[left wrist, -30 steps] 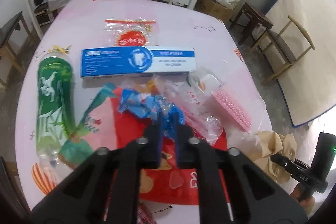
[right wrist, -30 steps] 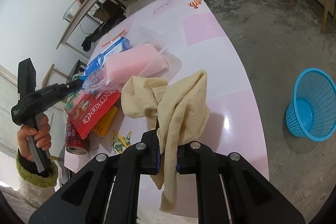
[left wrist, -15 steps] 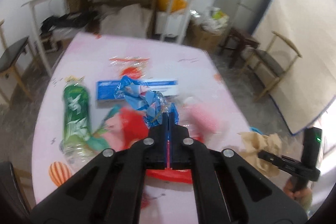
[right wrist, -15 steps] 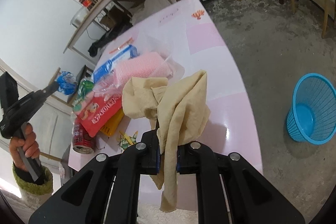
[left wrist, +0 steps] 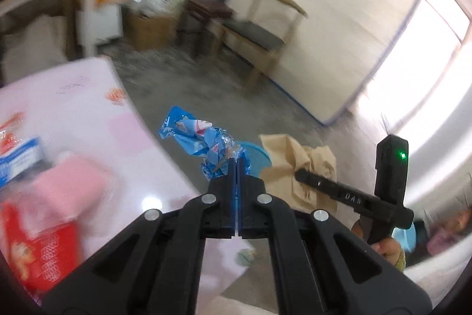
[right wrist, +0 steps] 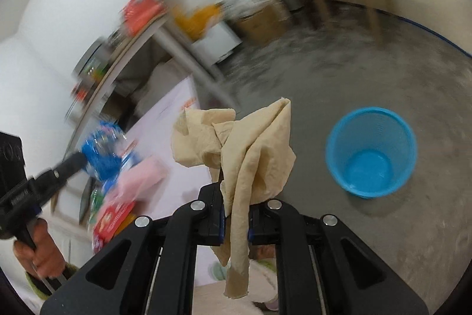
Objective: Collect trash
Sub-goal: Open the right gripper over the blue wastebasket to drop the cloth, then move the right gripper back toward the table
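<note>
left hand-held gripper: clamped on blue wrapper
right hand-held gripper: clamped on tan tissue
bin: on floor

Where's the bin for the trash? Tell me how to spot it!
Look past the pink table to the bare grey concrete floor beside it. Standing there upright and alone is a round bright blue plastic basket, with mesh-patterned walls and nothing visible inside. It is the only blue thing on the floor, just beyond the beige crumpled paper pinched in the right gripper.
</note>
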A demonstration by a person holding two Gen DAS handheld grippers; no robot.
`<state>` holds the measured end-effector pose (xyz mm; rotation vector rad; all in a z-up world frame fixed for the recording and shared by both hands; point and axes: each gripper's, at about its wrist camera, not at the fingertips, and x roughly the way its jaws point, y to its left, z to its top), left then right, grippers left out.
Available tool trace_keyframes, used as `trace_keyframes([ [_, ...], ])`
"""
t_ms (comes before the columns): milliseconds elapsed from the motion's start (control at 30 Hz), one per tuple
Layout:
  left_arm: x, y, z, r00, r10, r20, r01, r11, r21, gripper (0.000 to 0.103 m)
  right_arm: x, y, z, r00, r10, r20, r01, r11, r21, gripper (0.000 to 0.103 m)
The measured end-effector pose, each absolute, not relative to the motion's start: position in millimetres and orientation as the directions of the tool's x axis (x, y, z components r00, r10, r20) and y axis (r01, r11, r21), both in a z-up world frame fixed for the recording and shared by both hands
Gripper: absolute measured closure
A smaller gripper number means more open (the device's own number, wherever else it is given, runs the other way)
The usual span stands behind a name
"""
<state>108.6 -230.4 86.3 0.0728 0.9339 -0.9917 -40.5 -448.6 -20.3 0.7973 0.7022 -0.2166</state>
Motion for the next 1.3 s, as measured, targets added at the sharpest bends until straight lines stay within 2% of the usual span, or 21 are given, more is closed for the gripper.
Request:
trace_keyframes([
  [233, 113, -355, 30, -0.018, -0.587, -0.809, 0.815, 0.460, -0.352, 0.103, -89, -516, -78, 0.687, -0.017, -0.726, 0.634, 0.501, 0.589, 0.092],
  [367, 115, -412, -10, -0.066, -0.496, -0.866, 0.838, 0.444, -0.318, 0.103, -90, -544, -115, 0.649, -0.011, -0.761, 0.692, 0.423, 0.584, 0.092],
  [500, 123, -467, -47, -0.124, -0.440, -0.889, 0.840, 0.431, -0.330, 0.102, -75, -581, -155, 0.654, 0.040, -0.756, 0.705, 0.330, 0.628, 0.092],
  [567, 131, -487, -61, -0.131, -0.425, -0.896, 0.833, 0.443, -0.332, 0.080, -62, -606, -179, 0.661, 0.082, -0.746, 0.701, 0.285, 0.653, 0.090],
  [600, 136, -497, -70, -0.125, -0.415, -0.901, 0.822, 0.465, -0.328, 0.058, -52, -619, -193, 0.646, 0.093, -0.757, 0.716, 0.271, 0.644, 0.090],
  [667, 147, -506, -77, -0.103, -0.405, -0.908, 0.803, 0.505, -0.316, 0.055, -32, -640, -221, 0.574, 0.100, -0.813, 0.769, 0.274, 0.577, 0.089],
  [800, 159, -502, -72, -0.118, -0.436, -0.892, 0.774, 0.523, -0.358, 0.055, 1, -654, -264, 0.490, 0.148, -0.859, 0.814, 0.274, 0.512, 0.089],
  [867, 158, -493, -61, -0.085, -0.455, -0.886, 0.778, 0.526, -0.344, 0.051, 20, -657, -281, 0.457, 0.176, -0.872, 0.819, 0.300, 0.490, 0.083],
  [967, 155, -467, -31, -0.018, -0.495, -0.869, 0.803, 0.511, -0.308, 0.044, 46, -655, -294, 0.390, 0.169, -0.905, 0.824, 0.374, 0.425, 0.049],
  [1067, 153, -441, -5, 0.067, -0.527, -0.847, 0.807, 0.528, -0.264, 0.032, 59, -652, -295, 0.392, 0.150, -0.908, 0.805, 0.421, 0.417, 0.042],
  [1133, 147, -416, 16, 0.187, -0.530, -0.827, 0.802, 0.569, -0.183, 0.023, 61, -653, -287, 0.428, 0.135, -0.894, 0.790, 0.425, 0.443, 0.039],
  [1300, 130, -367, 39, 0.281, -0.557, -0.781, 0.790, 0.596, -0.141, 0.020, 42, -650, -254, 0.525, 0.075, -0.848, 0.749, 0.432, 0.503, 0.037],
])
